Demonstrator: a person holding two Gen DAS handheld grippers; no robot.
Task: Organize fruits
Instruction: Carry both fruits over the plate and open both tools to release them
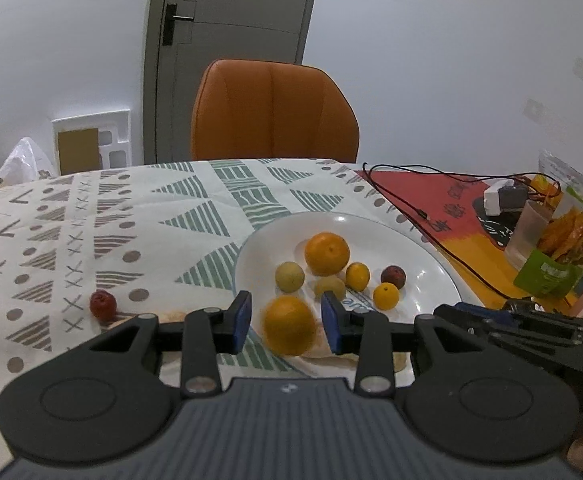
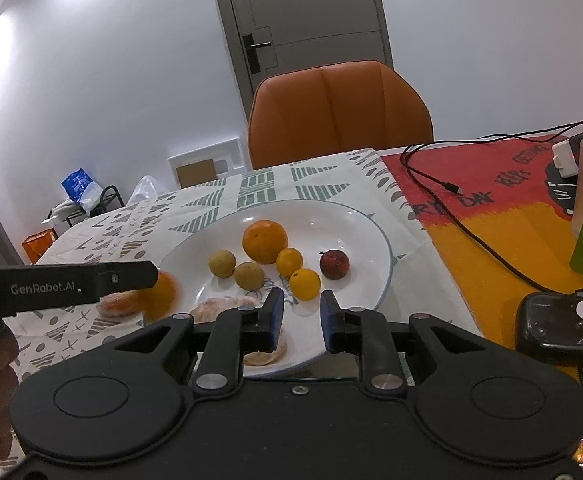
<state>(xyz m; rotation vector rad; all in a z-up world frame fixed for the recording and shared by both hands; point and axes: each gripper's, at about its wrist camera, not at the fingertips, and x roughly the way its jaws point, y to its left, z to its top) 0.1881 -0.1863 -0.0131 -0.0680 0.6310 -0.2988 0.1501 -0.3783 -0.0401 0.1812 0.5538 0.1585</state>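
Observation:
A white plate (image 1: 411, 248) on the patterned cloth holds a large orange (image 1: 327, 254), two yellow-green fruits (image 1: 289, 276), two small oranges (image 1: 385, 296) and a dark plum (image 1: 393, 277). My left gripper (image 1: 287, 320) is open by the plate's near-left rim. A blurred orange (image 1: 289, 326) sits between its blue pads with a small gap on each side. The right wrist view shows that orange (image 2: 159, 292) under the left gripper's finger (image 2: 91, 284). My right gripper (image 2: 301, 318) stands open and empty over the plate's near rim (image 2: 371, 232). A small red fruit (image 1: 102, 304) lies alone on the cloth.
Pale peeled citrus pieces (image 2: 227, 306) lie at the plate's near edge and on the cloth (image 2: 119, 304). An orange chair (image 1: 271, 112) stands behind the table. To the right, on a red-yellow mat, are black cables (image 2: 471, 232), a black device (image 2: 557, 328), a cup (image 1: 527, 232) and snack bags (image 1: 559, 248).

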